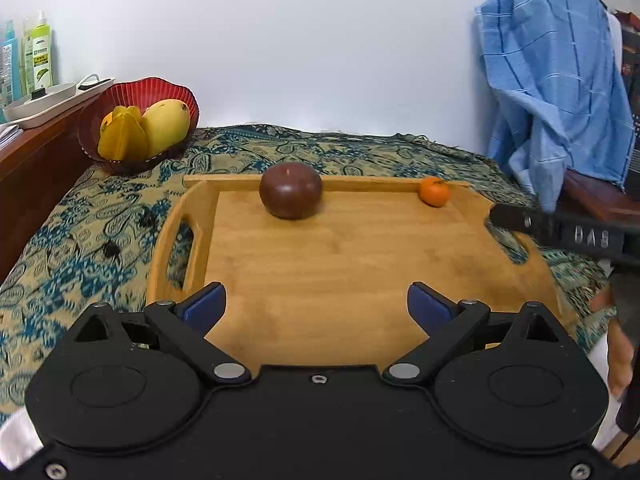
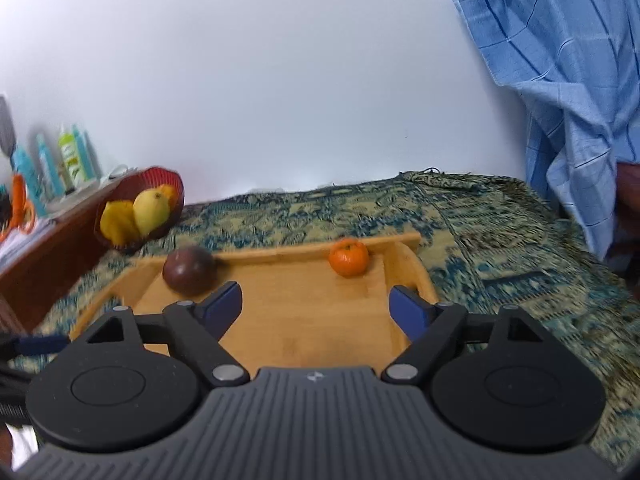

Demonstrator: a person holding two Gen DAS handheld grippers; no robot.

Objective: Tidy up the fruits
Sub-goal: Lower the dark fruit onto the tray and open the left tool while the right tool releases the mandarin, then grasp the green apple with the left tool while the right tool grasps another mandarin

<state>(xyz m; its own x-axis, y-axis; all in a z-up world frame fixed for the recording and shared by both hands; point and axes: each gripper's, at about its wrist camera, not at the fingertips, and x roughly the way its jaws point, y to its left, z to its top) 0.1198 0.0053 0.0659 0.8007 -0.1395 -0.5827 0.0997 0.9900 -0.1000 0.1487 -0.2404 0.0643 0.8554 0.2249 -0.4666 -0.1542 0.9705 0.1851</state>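
A wooden tray (image 1: 340, 264) with cut-out handles sits on a blue and tan patterned cloth (image 1: 80, 216) in the middle of the left wrist view. A round dark brown fruit (image 1: 290, 189) rests on the tray, close to its far wall. A small orange mandarin (image 1: 434, 191) sits in the far right corner of the tray, well apart from the brown fruit.

In the upper left of this view a red basket (image 1: 176, 92) stands on the cloth. It holds a yellow mango (image 1: 166, 124) and a yellow starfruit (image 1: 120, 134), side by side and touching.

The left gripper (image 1: 316, 304) is at the bottom of the frame, over the near part of the tray. Its blue fingers are spread wide and hold nothing.

The right gripper (image 2: 316, 306) is at the bottom of the right wrist view, over the tray too. Its blue fingers are also spread wide with nothing between them. The mandarin is just past them.

A blue checked towel (image 1: 552, 80) hangs at the upper right. Green and blue bottles (image 1: 40, 56) stand at the far left edge
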